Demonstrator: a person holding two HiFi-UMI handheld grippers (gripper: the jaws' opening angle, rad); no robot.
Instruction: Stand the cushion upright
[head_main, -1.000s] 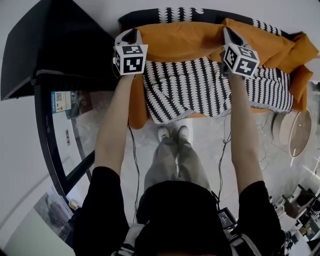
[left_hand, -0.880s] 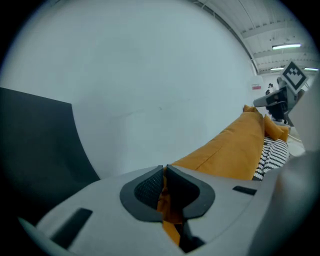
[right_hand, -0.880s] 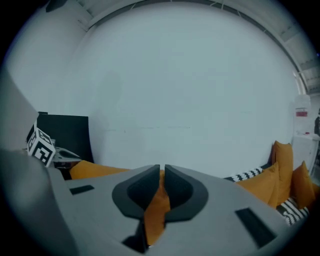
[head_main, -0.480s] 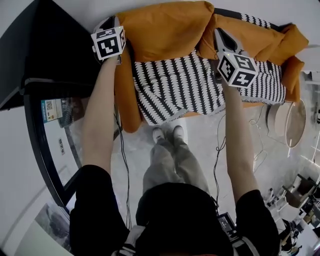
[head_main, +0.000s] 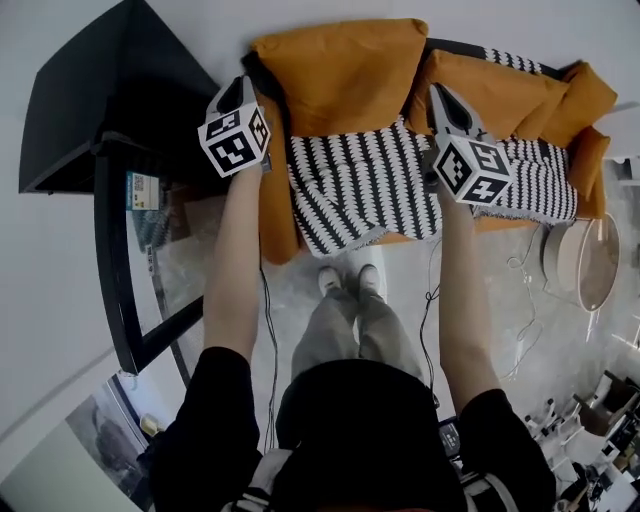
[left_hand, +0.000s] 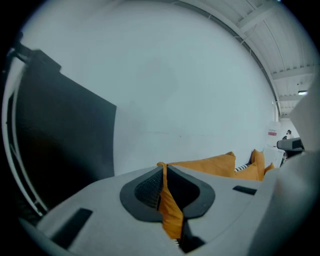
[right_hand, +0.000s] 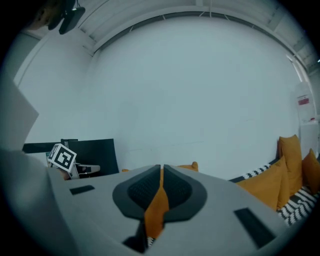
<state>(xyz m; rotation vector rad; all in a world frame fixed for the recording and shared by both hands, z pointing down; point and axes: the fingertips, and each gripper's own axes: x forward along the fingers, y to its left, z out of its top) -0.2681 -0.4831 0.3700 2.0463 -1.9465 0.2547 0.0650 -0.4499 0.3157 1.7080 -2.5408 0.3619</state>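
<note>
The large orange cushion (head_main: 340, 70) stands tilted up against the wall at the sofa's back. A black-and-white patterned cover (head_main: 360, 180) hangs from it toward the seat front. My left gripper (head_main: 243, 84) is shut on the cushion's left edge. The orange fabric (left_hand: 170, 210) is pinched between its pads, the gripper (left_hand: 163, 166) pointing at the white wall. My right gripper (head_main: 437, 92) is shut on the right edge, with an orange fold (right_hand: 156, 207) squeezed between the pads of the gripper (right_hand: 161, 168). The left gripper's marker cube (right_hand: 62, 157) shows in the right gripper view.
More orange cushions (head_main: 560, 95) and patterned cloth (head_main: 540, 185) lie on the sofa's right part. A black cabinet (head_main: 110, 100) and a black-framed glass table (head_main: 115, 270) stand at the left. A round side table (head_main: 585, 260) is at the right. The person's feet (head_main: 348, 280) are at the sofa front.
Both grippers have risen and moved toward the wall with the cushion's edge in them. The cushion has swung from lying on the seat to standing against the back.
</note>
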